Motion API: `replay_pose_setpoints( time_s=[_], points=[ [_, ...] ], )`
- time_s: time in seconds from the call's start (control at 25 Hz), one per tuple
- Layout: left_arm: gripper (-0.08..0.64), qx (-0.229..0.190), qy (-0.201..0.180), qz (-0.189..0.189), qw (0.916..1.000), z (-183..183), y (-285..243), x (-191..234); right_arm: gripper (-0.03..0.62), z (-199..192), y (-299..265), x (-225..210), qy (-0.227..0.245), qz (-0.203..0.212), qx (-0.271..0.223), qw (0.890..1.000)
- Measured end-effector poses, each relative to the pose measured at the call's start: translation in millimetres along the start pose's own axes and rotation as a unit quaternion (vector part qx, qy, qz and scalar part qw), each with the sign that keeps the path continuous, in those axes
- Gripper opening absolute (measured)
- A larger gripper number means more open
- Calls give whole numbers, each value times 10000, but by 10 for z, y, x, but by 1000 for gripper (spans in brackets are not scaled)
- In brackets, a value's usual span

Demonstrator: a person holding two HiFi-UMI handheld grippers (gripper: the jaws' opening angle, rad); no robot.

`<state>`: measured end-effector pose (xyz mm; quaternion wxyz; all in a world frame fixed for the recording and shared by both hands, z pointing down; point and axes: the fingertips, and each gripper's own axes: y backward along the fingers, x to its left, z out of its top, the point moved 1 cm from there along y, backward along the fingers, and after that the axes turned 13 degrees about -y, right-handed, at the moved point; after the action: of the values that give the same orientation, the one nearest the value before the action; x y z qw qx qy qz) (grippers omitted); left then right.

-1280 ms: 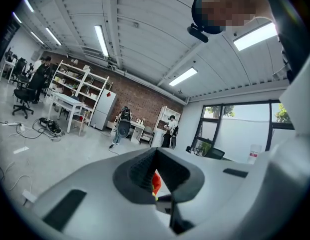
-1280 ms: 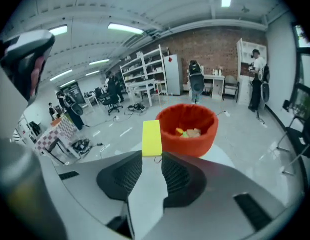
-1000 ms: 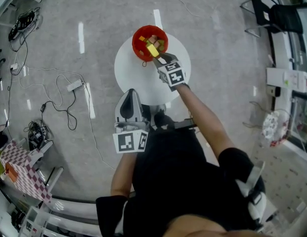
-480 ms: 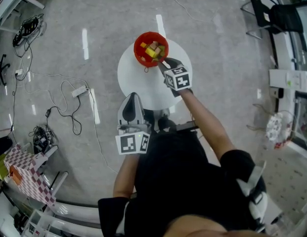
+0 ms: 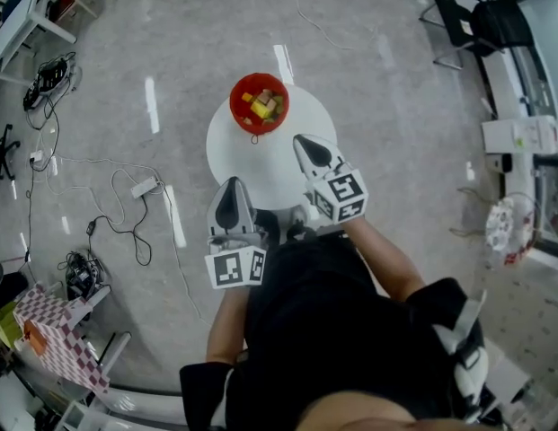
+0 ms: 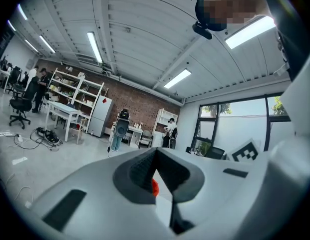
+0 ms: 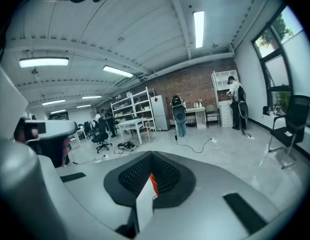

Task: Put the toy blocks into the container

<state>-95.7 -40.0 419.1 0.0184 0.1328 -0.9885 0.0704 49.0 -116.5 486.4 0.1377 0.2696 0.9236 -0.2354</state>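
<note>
Brick wall, unseen overhead, faces left gripper, shut, and just-closed right gripper.

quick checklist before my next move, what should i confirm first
1. Right gripper empty: ok. Its jaws have just closed and are together with nothing between them.
2. Left gripper empty: ok. Jaws together, nothing held.
3. Toy blocks inside the red container: ok. Several lie in it.
4. Container upright on the white table: ok.
5. No blocks left out: ok on the table top, where none shows. Cannot tell for the floor, where a block would be too small to spot.
6. Grippers apart from the container: ok. Both are near the person's body.
</note>
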Motion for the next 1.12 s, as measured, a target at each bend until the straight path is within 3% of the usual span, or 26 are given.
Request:
replay_pose_setpoints(
  time_s=[0.32,0.52,0.84,1.12],
  points=[
    [-3,74,-15,59,10000,-56,151,-111,-2,-451,533,338,-97,359,193,9991],
    [-3,-73,-113,-25,9999,18,124,-184,-5,-392,619,348,204,293,6,9994],
    [-3,-87,-134,-67,9998,1,148,-251,-5,-373,667,336,263,244,-79,9993],
    [-3,-97,-144,-89,9998,13,151,-279,-5,-404,707,414,239,278,257,9990]
  ],
)
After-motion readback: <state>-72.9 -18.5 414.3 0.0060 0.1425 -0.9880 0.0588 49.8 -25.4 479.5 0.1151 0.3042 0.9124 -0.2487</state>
